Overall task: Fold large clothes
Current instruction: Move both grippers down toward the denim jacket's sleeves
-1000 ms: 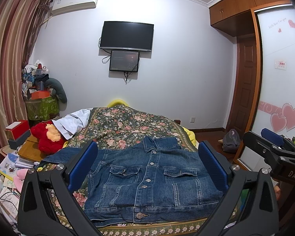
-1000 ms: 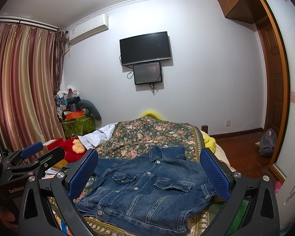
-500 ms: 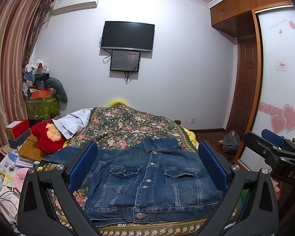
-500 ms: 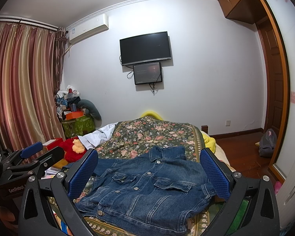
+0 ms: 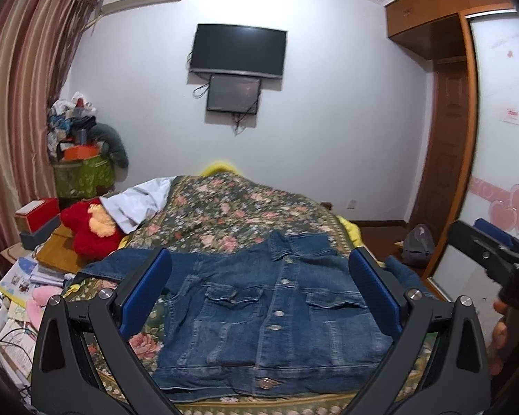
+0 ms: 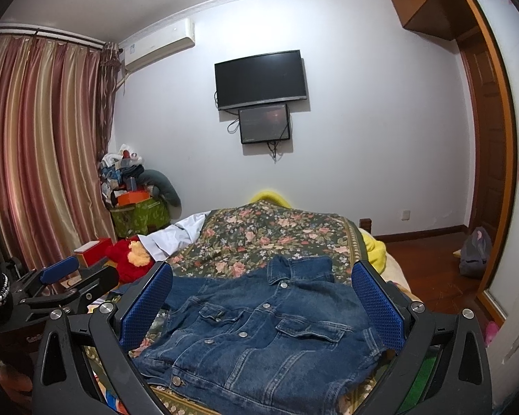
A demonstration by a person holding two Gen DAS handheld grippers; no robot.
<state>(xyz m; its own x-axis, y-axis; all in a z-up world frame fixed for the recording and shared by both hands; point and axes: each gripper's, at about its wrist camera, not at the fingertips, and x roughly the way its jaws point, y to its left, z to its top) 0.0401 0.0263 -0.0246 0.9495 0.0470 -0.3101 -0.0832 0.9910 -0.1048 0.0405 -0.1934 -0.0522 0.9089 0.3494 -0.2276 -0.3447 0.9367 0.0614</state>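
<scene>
Striped red-and-gold curtains (image 6: pixel 34 145) hang at the far left. Beside them, a red plush toy (image 5: pixel 86 228) sits at the bed's left edge. The left claw (image 5: pixel 259 294) hovers low in front of the bed, its blue-padded fingers spread wide and holding nothing. Between them, a blue denim jacket (image 5: pixel 270 314) lies flat and buttoned on the floral bedspread (image 5: pixel 231 211), collar toward the far wall, one sleeve stretched left. A dark television (image 5: pixel 238 50) hangs on that wall. The right claw (image 6: pixel 259 301) is likewise spread apart and empty, above the jacket. A wooden door (image 5: pixel 443 145) stands at right.
</scene>
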